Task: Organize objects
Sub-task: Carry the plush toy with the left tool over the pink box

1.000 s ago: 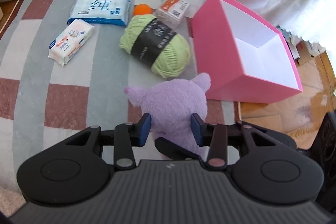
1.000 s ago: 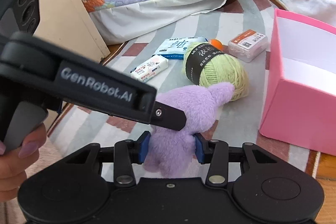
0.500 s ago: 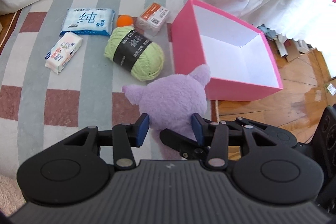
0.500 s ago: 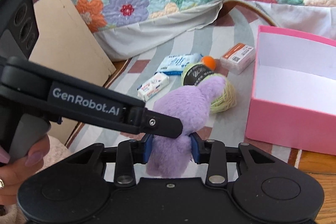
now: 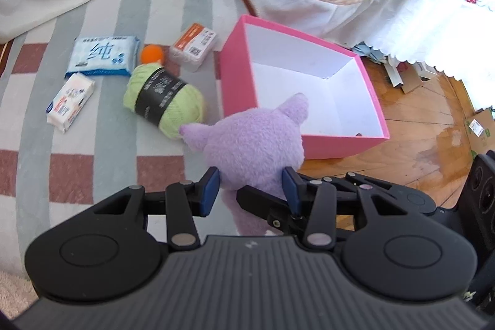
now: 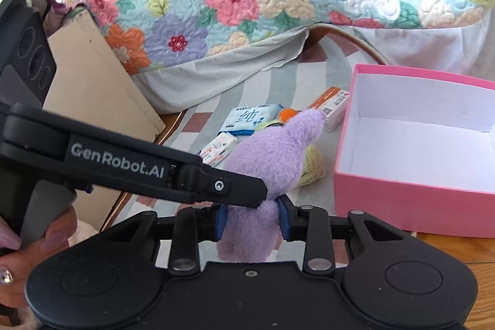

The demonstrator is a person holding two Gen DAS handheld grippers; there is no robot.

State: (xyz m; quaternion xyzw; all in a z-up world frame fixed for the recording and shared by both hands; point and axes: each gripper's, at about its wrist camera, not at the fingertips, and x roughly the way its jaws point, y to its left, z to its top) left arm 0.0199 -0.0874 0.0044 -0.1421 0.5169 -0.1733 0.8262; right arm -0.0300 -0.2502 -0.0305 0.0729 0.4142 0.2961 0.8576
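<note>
Both claws have the purple plush toy [image 5: 253, 144], lifted off the rug [image 5: 77, 144] and sitting centre frame in both views, right at the near edge of the open pink box [image 5: 235, 82]. The left claw [image 5: 250, 190] pinches it low on the body, blue pads against the fur on either side. The right claw [image 6: 252, 217] has just been closing and now squeezes the plush's narrow lower end tight between its pads. Upper left of the left view, on the rug: green yarn [image 5: 164, 101], a blue wipes pack [image 5: 102, 56], a small white pack [image 5: 69, 101], an orange ball [image 5: 151, 53] and a little orange-and-white box [image 5: 193, 45].
</note>
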